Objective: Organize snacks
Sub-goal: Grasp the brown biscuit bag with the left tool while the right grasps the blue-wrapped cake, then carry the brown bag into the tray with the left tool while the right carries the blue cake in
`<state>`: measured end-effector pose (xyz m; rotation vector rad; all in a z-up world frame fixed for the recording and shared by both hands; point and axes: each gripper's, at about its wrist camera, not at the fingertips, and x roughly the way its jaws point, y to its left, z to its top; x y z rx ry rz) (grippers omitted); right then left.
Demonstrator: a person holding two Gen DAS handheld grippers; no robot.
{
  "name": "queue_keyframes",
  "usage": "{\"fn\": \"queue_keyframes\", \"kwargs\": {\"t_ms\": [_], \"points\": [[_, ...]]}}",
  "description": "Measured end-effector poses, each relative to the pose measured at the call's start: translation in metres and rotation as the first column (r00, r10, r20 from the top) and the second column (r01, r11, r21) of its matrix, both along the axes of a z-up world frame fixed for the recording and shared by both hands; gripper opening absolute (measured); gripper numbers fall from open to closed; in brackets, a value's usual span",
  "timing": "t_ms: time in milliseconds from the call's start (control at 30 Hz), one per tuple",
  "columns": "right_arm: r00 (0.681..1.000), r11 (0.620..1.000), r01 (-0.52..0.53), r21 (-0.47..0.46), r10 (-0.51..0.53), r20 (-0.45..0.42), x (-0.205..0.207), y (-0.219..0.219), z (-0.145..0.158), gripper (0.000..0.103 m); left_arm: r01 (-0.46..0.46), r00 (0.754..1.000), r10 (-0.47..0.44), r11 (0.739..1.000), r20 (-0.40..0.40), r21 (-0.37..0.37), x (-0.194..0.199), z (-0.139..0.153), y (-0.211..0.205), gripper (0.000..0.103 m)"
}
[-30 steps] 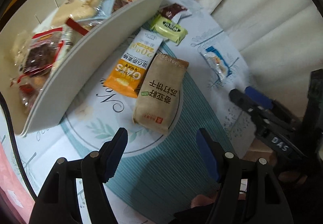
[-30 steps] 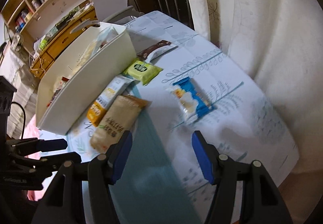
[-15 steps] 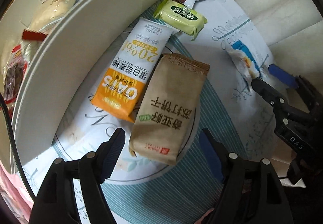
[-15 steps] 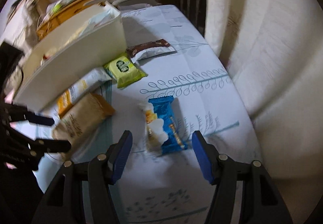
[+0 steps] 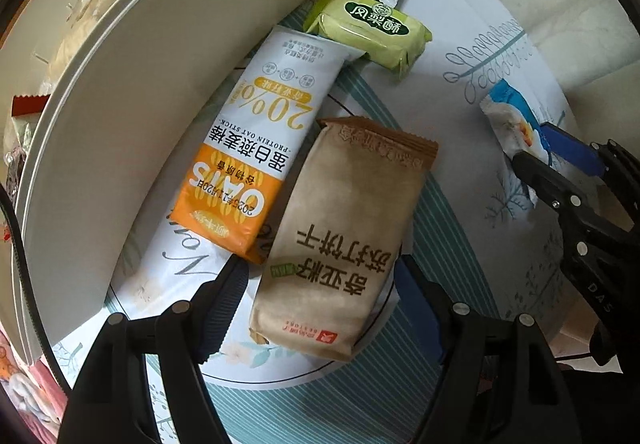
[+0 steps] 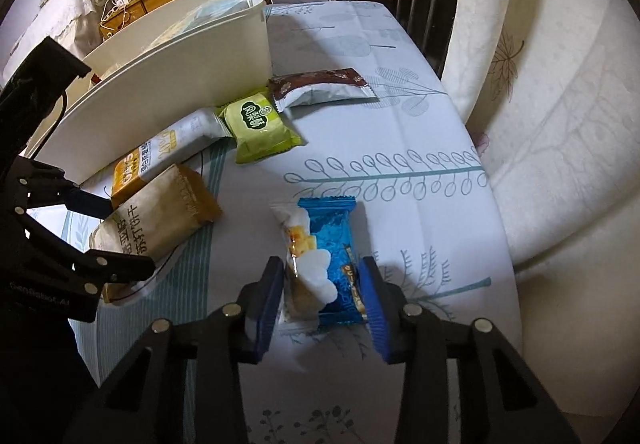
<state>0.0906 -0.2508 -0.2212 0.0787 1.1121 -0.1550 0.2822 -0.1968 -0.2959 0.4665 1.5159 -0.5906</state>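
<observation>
1. Two grippers have closed in: the left gripper (image 5: 320, 308) now straddles the brown cracker pack (image 5: 344, 244), jaws wide, beside the white bin (image 5: 132, 116).
2. Right gripper (image 6: 322, 296), farther from the bin, brackets the blue snack (image 6: 332, 256), open.
3. Both grasps look imminent.

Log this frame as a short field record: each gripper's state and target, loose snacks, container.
left gripper: open, straddling brown cracker pack
right gripper: open, straddling blue-and-white snack
other loose snacks: orange oat bar, green pastry pack, dark brown packet
container: white bin, holds snacks
surface: patterned tablecloth
</observation>
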Motion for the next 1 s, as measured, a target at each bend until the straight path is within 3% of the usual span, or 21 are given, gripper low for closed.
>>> {"fn": "queue_keyframes", "kwargs": {"t_ms": [133, 533, 767, 1000], "points": [[1.0, 1.0, -0.003, 0.005, 0.003, 0.002, -0.001, -0.003, 0.0, 0.037, 0.007, 0.999, -0.008, 0.999, 0.033, 0.032, -0.008, 0.0, 0.0, 0.067], [0.999, 0.998, 0.045, 0.036, -0.044, -0.022, -0.004, -0.008, 0.001, 0.03, -0.007, 1.0, 0.005, 0.999, 0.027, 0.048, -0.028, 0.002, -0.005, 0.053], [0.995, 0.994, 0.093, 0.05, -0.09, -0.049, -0.01, -0.011, 0.003, 0.028, -0.037, 0.999, 0.037, 0.998, 0.002, 0.046, -0.043, 0.002, 0.007, 0.053], [0.992, 0.991, 0.113, 0.076, -0.109, -0.056, -0.017, -0.011, 0.009, 0.028, -0.05, 0.998, 0.049, 0.999, 0.03, 0.016, -0.055, 0.017, 0.036, 0.052]]}}
